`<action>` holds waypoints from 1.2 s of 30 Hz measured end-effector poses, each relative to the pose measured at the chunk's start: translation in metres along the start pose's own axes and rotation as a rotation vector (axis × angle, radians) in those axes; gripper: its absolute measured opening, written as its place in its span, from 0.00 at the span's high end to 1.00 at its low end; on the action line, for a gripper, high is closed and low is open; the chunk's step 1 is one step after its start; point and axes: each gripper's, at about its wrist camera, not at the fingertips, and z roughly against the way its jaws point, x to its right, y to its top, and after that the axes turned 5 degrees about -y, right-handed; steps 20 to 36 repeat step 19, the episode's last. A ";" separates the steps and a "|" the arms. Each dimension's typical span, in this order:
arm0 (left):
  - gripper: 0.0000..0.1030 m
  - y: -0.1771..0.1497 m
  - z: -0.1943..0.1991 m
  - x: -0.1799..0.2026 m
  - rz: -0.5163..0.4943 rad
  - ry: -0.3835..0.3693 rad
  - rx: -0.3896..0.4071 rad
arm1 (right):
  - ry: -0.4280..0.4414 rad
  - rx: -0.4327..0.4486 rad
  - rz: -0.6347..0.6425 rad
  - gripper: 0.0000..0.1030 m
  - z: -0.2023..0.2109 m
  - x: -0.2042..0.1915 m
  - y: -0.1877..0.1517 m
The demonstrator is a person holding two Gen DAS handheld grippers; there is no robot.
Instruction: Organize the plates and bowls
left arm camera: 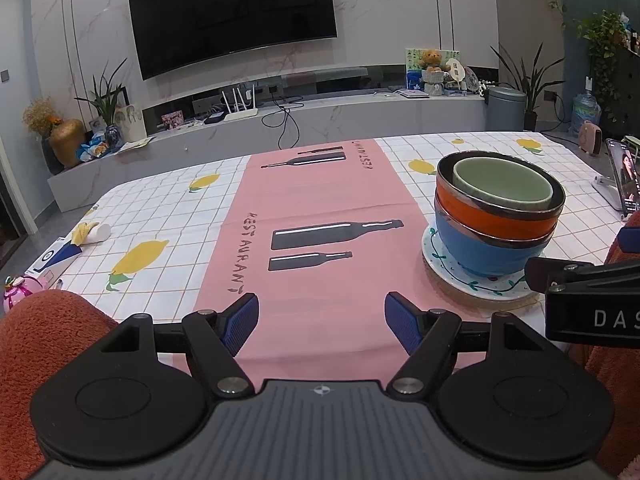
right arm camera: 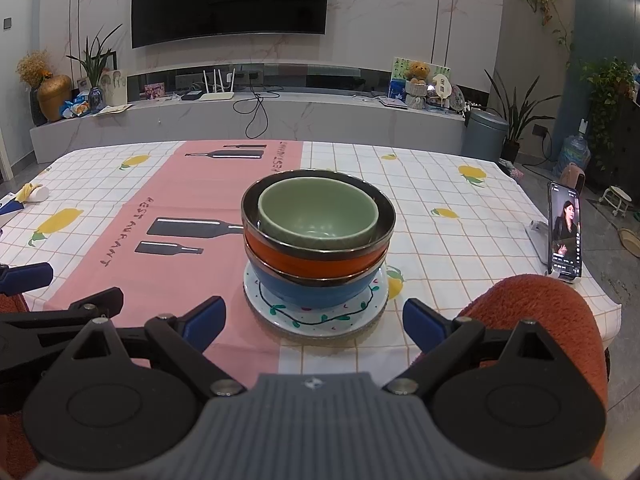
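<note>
A stack stands on the table: a green bowl (right arm camera: 318, 218) inside an orange bowl (right arm camera: 316, 260), inside a blue bowl (right arm camera: 316, 292), on a white plate (right arm camera: 316, 320) with a green vine pattern. The stack also shows in the left wrist view, with the green bowl (left arm camera: 504, 184), orange bowl (left arm camera: 492, 220), blue bowl (left arm camera: 480, 250) and plate (left arm camera: 448, 274). My right gripper (right arm camera: 314, 320) is open and empty, just short of the plate, its fingers either side. My left gripper (left arm camera: 322, 322) is open and empty over the pink runner, left of the stack.
The table carries a checked lemon cloth (right arm camera: 460, 208) with a pink runner (left arm camera: 316, 200). A phone on a stand (right arm camera: 566, 230) is at the right edge. A blue box (left arm camera: 52, 258) and a small white cup (left arm camera: 98, 232) lie at the left edge.
</note>
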 end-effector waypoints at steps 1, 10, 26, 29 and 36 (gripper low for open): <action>0.18 0.000 0.000 0.000 0.000 -0.001 0.001 | 0.000 -0.001 0.001 0.09 0.000 0.000 0.000; 0.19 0.003 0.001 -0.003 0.024 -0.013 -0.005 | 0.001 -0.011 -0.002 0.09 -0.002 -0.001 -0.001; 0.19 0.003 0.002 -0.007 0.039 -0.010 0.007 | 0.002 -0.016 -0.002 0.09 -0.003 -0.001 -0.001; 0.19 0.003 0.002 -0.007 0.039 -0.010 0.007 | 0.002 -0.016 -0.002 0.09 -0.003 -0.001 -0.001; 0.19 0.003 0.002 -0.007 0.039 -0.010 0.007 | 0.002 -0.016 -0.002 0.09 -0.003 -0.001 -0.001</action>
